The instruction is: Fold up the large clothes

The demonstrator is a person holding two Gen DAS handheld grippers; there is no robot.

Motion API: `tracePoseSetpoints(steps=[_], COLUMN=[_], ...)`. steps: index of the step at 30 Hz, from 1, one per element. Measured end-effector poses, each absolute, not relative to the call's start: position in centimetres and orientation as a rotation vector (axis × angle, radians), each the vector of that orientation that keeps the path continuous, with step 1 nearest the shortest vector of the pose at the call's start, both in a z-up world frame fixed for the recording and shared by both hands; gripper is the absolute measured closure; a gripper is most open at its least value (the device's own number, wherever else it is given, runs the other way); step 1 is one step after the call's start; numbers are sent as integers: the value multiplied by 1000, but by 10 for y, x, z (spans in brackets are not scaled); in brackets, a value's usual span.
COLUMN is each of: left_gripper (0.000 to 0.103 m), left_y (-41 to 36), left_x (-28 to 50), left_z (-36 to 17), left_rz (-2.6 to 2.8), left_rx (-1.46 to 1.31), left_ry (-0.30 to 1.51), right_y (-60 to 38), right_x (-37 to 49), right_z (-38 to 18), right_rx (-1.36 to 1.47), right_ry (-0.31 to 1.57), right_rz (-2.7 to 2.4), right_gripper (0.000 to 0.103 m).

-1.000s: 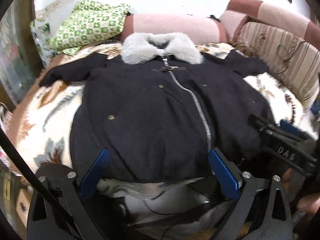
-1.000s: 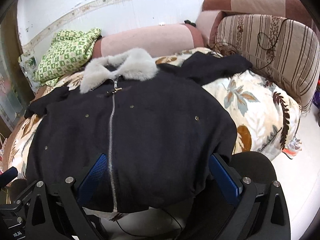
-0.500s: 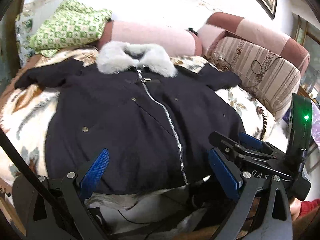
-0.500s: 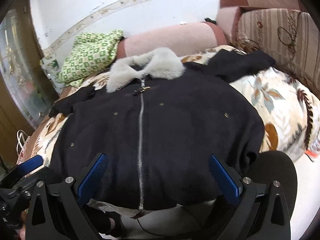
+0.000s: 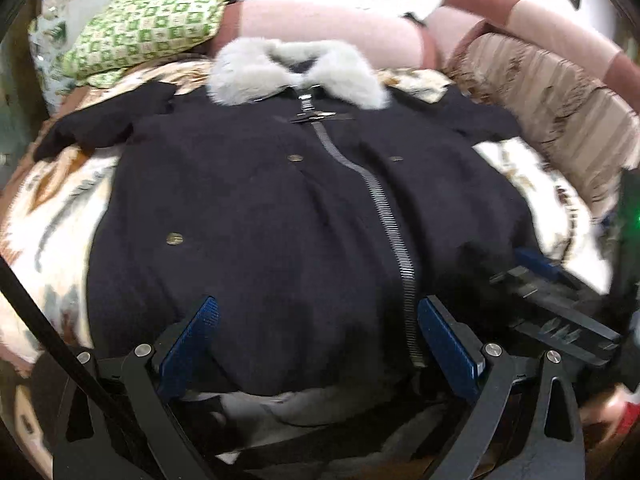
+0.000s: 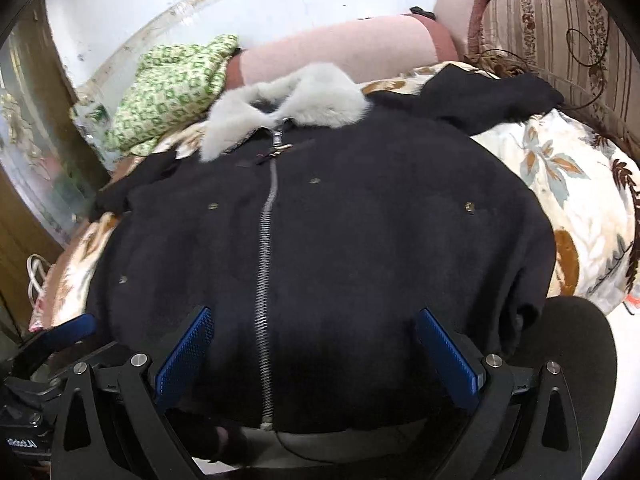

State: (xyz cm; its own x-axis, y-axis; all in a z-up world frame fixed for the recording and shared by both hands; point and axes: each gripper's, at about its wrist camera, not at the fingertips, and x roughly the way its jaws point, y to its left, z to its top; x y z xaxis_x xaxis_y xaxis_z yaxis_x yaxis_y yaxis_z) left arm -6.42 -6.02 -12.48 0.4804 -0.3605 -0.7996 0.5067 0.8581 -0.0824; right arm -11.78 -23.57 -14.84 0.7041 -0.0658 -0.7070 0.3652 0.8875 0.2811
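Note:
A large black coat (image 5: 280, 216) with a grey fur collar (image 5: 296, 70) and a silver zipper (image 5: 384, 216) lies front up, spread flat on a floral-covered sofa; it also shows in the right wrist view (image 6: 340, 240). Both sleeves stick out sideways near the collar. My left gripper (image 5: 318, 344) is open over the coat's bottom hem, left of the zipper. My right gripper (image 6: 316, 354) is open over the hem, astride the zipper's lower end. Neither holds anything. The right gripper's body shows at the right edge of the left wrist view.
A green patterned cloth (image 5: 148, 20) lies at the sofa's back left. Pink bolsters (image 5: 320, 24) line the back and a striped cushion (image 6: 560, 40) stands at the right. The floral cover (image 6: 576, 184) is bare right of the coat. Floor lies beyond the right edge.
Both grippers have shifted sideways over the hem and moved a little closer to the coat. Both stay open. The coat has not moved.

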Motion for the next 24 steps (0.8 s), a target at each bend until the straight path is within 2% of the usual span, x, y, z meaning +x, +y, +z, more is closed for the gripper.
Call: tracePoseSetpoints(steps=[9, 24], left_gripper=[4, 4], left_y=[-35, 25], left_x=[-1, 85], left_z=[-126, -82], left_rz=[-363, -54], left_rx=[98, 76], left_ry=[973, 786], right_y=[-277, -283], right_x=[-90, -27], right_z=[-145, -103], right_rx=[460, 308], right_ry=[757, 626], right_rz=[-328, -351], right_gripper=[1, 1])
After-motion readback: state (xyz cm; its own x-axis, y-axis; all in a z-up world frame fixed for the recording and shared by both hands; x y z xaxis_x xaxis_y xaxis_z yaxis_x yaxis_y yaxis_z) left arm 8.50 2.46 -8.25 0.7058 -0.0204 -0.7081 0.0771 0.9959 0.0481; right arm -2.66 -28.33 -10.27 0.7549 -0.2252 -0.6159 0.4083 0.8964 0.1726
